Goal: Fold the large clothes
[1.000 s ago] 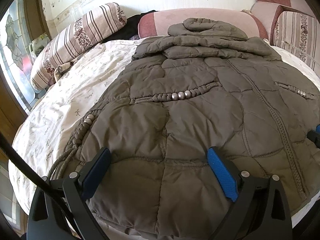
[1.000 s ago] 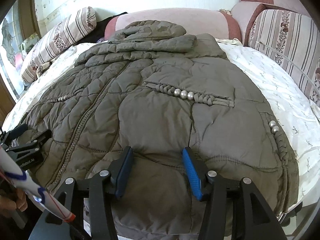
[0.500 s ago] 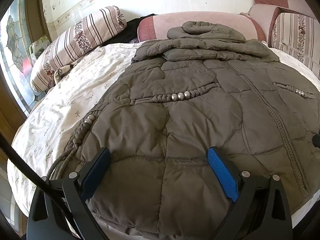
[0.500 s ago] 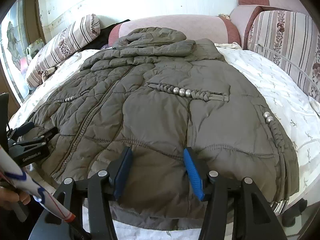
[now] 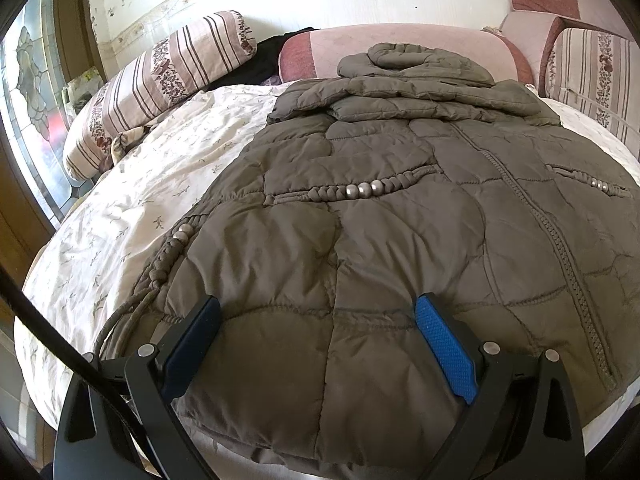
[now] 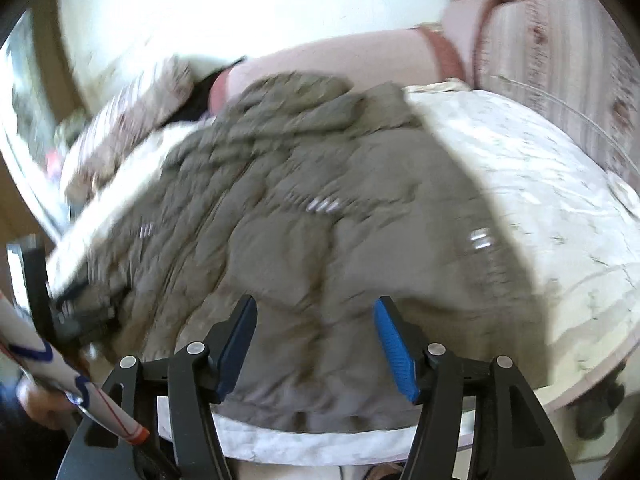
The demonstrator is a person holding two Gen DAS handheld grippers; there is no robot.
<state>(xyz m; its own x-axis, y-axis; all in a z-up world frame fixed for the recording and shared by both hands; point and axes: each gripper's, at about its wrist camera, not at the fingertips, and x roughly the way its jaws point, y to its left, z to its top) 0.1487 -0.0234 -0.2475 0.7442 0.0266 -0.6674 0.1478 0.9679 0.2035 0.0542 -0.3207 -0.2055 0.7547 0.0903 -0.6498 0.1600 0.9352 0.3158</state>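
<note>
The left gripper [image 5: 318,310] is holding its jaws wide apart over the hem of the coat [image 5: 400,220], nothing pinched between the blue pads. The right gripper [image 6: 314,314] is opening its jaws above the same hem, the cloth lying under the gap and not pressed (that view is badly blurred). The coat is lying zipped and spread flat on the bed [image 5: 132,216], its hood bunched at the far end against a pink cushion [image 5: 400,46]. A striped bolster [image 5: 160,80] is resting along the bed's left edge.
</note>
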